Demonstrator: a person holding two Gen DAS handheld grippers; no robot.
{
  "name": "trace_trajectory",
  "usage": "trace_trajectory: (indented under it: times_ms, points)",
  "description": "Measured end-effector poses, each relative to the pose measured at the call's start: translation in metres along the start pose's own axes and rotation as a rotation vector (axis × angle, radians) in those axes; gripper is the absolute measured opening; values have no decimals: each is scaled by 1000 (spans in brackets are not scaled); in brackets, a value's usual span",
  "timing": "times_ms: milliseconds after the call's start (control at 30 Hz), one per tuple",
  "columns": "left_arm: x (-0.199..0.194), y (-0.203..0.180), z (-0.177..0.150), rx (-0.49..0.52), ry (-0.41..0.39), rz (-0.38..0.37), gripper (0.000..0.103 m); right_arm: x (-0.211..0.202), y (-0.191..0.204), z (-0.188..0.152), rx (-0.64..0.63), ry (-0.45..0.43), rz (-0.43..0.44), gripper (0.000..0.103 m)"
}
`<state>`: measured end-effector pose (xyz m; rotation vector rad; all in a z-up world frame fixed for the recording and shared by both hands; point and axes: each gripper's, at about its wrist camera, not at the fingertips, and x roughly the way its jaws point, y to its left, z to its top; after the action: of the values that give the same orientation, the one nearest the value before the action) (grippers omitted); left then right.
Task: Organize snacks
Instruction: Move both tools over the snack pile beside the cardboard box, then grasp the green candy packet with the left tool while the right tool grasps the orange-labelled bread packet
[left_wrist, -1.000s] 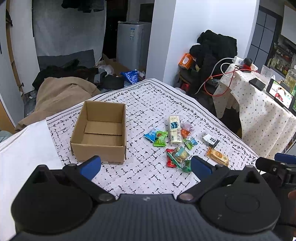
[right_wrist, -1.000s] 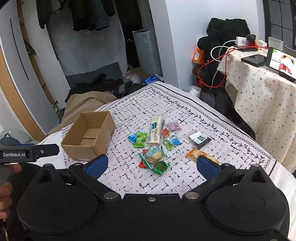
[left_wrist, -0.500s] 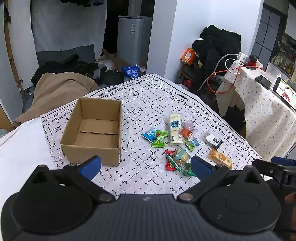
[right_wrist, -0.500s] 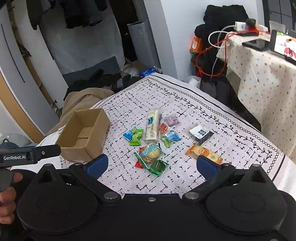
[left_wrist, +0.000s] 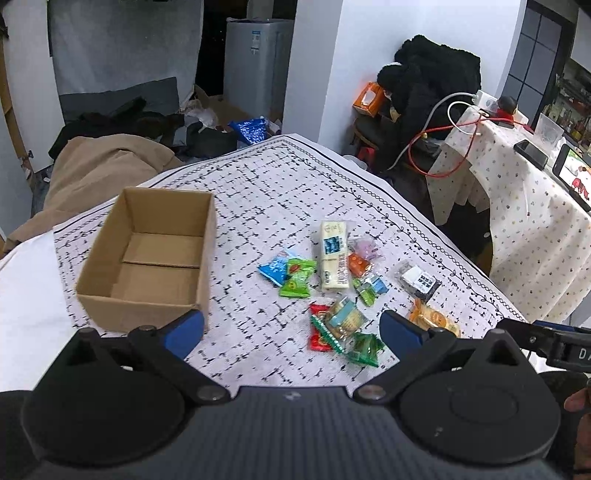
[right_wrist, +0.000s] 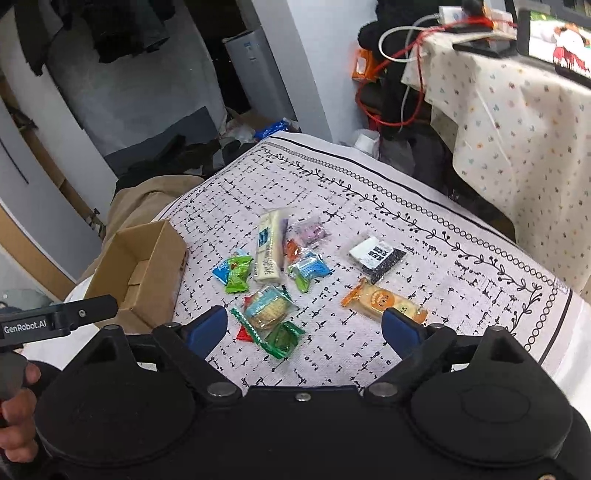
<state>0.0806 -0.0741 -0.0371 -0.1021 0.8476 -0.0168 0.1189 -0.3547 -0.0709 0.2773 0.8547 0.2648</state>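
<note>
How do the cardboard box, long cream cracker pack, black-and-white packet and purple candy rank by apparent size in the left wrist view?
1. cardboard box
2. long cream cracker pack
3. black-and-white packet
4. purple candy

The box also sits somewhat nearer the camera, but its lead looks real.

Both wrist views look steeply down, sharing the snacks (left_wrist: 334, 291).

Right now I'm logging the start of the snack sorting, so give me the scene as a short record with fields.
container: cardboard box, open top, nothing visible inside
snacks: loose packets on the patterned tablecloth, none in the box
largest packet: long cream wafer pack
nearest right gripper: orange biscuit packet
centre pile: round cracker pack lying on red and green wrappers
left gripper: open, holding nothing
right gripper: open, jaws have just been closing a little, nothing between the fingers
</note>
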Motion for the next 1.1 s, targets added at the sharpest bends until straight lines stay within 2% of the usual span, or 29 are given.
trace_trajectory:
  times_ms: [233, 633, 700, 867, 1000, 1100]
  points:
    - [26, -19, 6, -13, 28, -27, 99, 21, -29, 7, 56, 44, -9, 77]
    - [87, -40, -1, -39, 167, -24, 90, 64, -65, 9, 117, 130, 11, 76]
    - [97, -43, -3, -42, 187, -20, 87, 71, -70, 10, 126, 141, 18, 76]
    - [122, -51, -6, -45, 248, -21, 67, 87, -78, 13, 133, 161, 27, 73]
    - [138, -58, -9, -35, 277, -28, 62, 100, -83, 12, 134, 188, 29, 67]
    - [150, -61, -11, -37, 302, -29, 55, 110, -86, 11, 130, 206, 38, 66]
